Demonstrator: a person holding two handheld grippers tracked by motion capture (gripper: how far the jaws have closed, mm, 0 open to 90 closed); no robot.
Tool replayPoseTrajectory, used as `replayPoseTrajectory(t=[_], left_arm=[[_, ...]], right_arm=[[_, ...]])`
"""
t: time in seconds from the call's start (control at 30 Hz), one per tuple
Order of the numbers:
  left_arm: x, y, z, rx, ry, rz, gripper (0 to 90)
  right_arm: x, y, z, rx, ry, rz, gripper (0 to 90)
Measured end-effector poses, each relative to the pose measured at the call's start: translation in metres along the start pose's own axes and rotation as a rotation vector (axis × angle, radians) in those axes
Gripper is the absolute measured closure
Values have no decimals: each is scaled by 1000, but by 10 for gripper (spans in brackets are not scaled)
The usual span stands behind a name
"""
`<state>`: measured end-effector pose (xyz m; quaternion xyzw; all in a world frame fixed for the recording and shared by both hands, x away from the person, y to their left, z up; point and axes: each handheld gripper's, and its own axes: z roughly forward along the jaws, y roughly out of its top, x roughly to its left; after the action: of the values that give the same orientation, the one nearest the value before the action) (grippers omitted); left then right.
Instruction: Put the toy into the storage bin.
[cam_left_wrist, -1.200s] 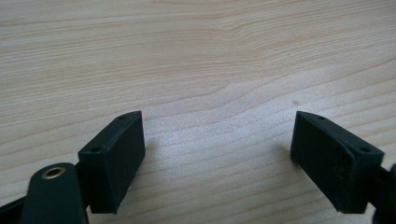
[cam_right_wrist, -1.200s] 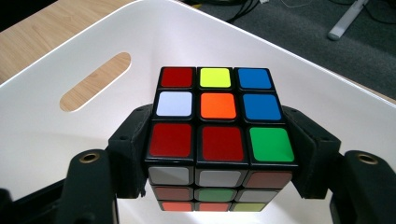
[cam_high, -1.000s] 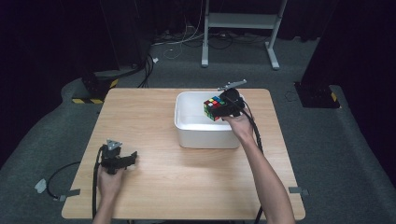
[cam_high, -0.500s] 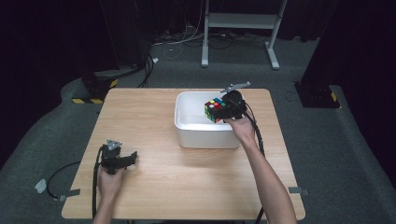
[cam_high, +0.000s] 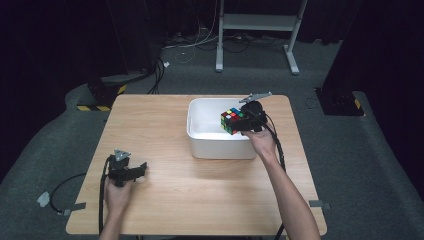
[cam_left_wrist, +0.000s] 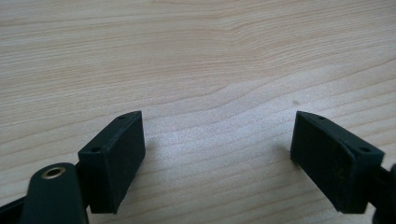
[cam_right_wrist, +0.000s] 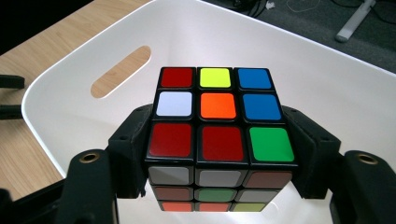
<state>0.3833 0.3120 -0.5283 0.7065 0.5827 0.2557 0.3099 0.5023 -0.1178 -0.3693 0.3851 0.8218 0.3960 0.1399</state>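
Note:
A scrambled puzzle cube with coloured stickers hangs over the white bin, gripped from both sides by my right gripper. Both black pads press flat on the cube's side faces. The cube sits above the bin's right half, inside its rim. My left gripper rests low over bare wood at the table's front left, its jaws wide open with nothing between them.
The wooden table bears the bin at its far middle. A slot handle cuts the bin's wall. Cables trail off the table's left edge. A metal stand is on the floor behind.
The right gripper with the cube has shifted slightly left and lower over the bin. The left gripper has stayed put.

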Motion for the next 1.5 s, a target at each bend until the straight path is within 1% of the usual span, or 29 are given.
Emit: replayPoseTrajectory(t=[0.3, 0.43, 0.6, 0.7, 0.87, 0.93, 1.13, 1.33, 1.37, 1.5], left_arm=[[0, 0, 0, 0, 0, 0, 180], [0, 0, 0, 0, 0, 0, 180], [0, 0, 0, 0, 0, 0, 180], [0, 0, 0, 0, 0, 0, 180], [0, 0, 0, 0, 0, 0, 180], [0, 0, 0, 0, 0, 0, 180], [0, 0, 0, 0, 0, 0, 180], [0, 0, 0, 0, 0, 0, 180], [0, 0, 0, 0, 0, 0, 180], [0, 0, 0, 0, 0, 0, 180]], right_arm=[[4, -7, -6, -17, 4, -6, 340], [6, -9, -8, -13, -8, -21, 340], [8, -15, -9, -20, -10, -22, 340], [9, -21, -10, -26, -7, -13, 340], [9, -27, -11, -32, -20, -11, 340], [8, -28, -11, -26, -27, -7, 340], [9, -33, -13, -35, -38, -1, 340], [7, -37, -11, -36, -36, 15, 340], [5, -38, -11, -30, -32, 25, 340], [4, -40, -12, -33, -30, 29, 340]])
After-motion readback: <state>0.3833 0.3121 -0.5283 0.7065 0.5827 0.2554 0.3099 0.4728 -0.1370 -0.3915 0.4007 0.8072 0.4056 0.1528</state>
